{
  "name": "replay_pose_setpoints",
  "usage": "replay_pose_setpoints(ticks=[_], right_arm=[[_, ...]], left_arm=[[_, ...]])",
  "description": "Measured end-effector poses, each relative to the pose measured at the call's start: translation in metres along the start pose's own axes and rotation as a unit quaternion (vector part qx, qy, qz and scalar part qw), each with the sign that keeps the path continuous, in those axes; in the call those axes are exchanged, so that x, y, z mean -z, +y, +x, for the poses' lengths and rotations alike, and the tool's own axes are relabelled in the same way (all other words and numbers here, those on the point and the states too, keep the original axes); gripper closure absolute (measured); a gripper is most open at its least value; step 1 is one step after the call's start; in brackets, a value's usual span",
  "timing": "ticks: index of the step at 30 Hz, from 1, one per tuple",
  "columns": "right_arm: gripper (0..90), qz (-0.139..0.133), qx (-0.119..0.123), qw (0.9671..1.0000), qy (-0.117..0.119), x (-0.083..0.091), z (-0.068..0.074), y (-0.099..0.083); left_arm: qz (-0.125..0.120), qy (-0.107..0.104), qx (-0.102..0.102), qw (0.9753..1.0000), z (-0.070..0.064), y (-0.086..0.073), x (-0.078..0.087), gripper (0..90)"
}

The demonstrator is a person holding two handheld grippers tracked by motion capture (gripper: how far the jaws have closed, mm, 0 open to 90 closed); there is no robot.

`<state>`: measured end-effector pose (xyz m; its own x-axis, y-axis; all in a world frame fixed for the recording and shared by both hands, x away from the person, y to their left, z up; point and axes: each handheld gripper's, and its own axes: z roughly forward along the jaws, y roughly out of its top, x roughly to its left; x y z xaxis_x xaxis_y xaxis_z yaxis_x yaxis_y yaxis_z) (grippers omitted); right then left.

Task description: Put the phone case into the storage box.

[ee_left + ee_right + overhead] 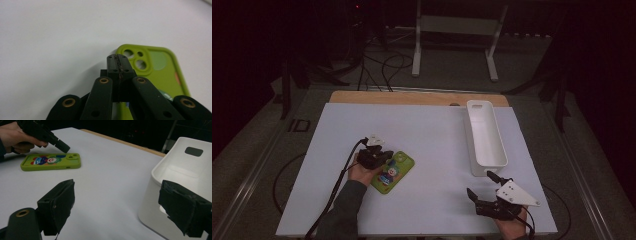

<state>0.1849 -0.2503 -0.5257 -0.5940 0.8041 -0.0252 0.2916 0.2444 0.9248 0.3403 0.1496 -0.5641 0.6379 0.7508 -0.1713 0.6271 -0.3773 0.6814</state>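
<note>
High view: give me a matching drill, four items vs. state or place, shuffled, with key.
Items:
1. left gripper
2. right gripper
3. phone case
4. white bin

States:
A. lies flat, green, cartoon print up
B. jaws shut, tip over the case's camera end
C. stands at the table's right side, nothing in it
D. jaws wide open, nothing between them

Pairs: 1-B, 2-D, 3-A, 4-C

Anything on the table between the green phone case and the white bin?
No. In the high view the white tabletop between the phone case and the bin is bare; the right gripper view agrees.
</note>
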Motion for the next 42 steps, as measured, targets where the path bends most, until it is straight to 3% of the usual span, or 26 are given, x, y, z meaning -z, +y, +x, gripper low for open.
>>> replay_pose_setpoints(ticks=[4, 15, 27, 34, 39, 42], right_arm=[[13.4, -0.001, 0.001, 1.0, 0.0, 0.0, 0.0, 0.0], [13.4, -0.001, 0.0, 1.0, -0.001, 0.001, 0.0, 0.0], [13.5, -0.001, 0.0, 1.0, 0.001, 0.0, 0.0, 0.0], [13.5, 0.001, 0.0, 1.0, 0.001, 0.0, -0.001, -0.001], [13.3, 0.0, -0.002, 1.0, -0.001, 0.0, -0.002, -0.002], [13.3, 0.0, -0.003, 1.0, -0.001, 0.0, -0.002, -0.002]], left_arm=[[0.001, 0.004, -0.008, 1.0, -0.001, 0.0, 0.001, 90.0], [-0.023, 0.013, -0.004, 0.9997, 0.004, 0.002, 0.015, 88.7], [-0.04, 0.029, -0.005, 0.9988, 0.01, 0.002, 0.041, 59.2], [-0.047, 0.037, -0.012, 0.9981, 0.006, 0.003, 0.051, 41.8], [-0.068, 0.034, -0.006, 0.9971, 0.005, 0.002, 0.065, 23.9], [-0.075, 0.033, -0.008, 0.9966, 0.003, 0.001, 0.07, 21.6]])
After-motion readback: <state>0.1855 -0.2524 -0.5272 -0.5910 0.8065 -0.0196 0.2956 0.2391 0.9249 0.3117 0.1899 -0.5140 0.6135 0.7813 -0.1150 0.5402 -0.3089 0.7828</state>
